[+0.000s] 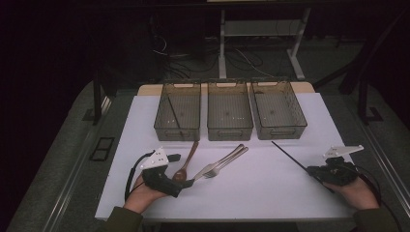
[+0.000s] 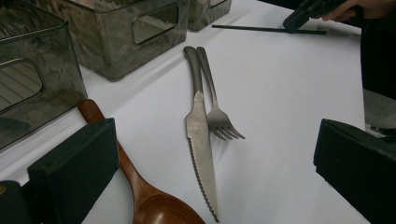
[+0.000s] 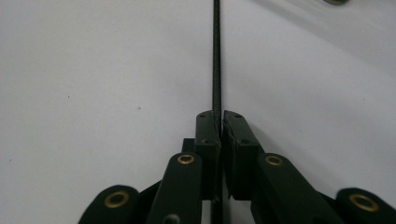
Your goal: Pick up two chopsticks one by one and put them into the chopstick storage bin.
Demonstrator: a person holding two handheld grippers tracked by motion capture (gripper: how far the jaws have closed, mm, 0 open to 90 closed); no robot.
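Note:
A thin black stick (image 1: pixel 290 155) lies on the white table top (image 1: pixel 261 193) at the right. My right gripper (image 1: pixel 312 170) is shut on its near end. In the right gripper view the jaws pinch the stick (image 3: pixel 216 56) at the right gripper's tips (image 3: pixel 220 122). A wooden spoon (image 1: pixel 187 157), a knife (image 1: pixel 215 166) and a fork (image 1: pixel 229 159) lie side by side left of centre. My left gripper (image 1: pixel 183 170) stands open low over their near ends. In the left gripper view the left gripper (image 2: pixel 215 156) straddles the knife (image 2: pixel 201 140) and spoon (image 2: pixel 149 200), touching neither; the fork (image 2: pixel 219 119) lies beside the knife.
Three clear grey bins stand in a row at the back: left (image 1: pixel 178 130), middle (image 1: pixel 229 130) and right (image 1: pixel 280 130). A black stick (image 1: pixel 174 116) leans inside the left bin. The floor beyond holds table legs and cables.

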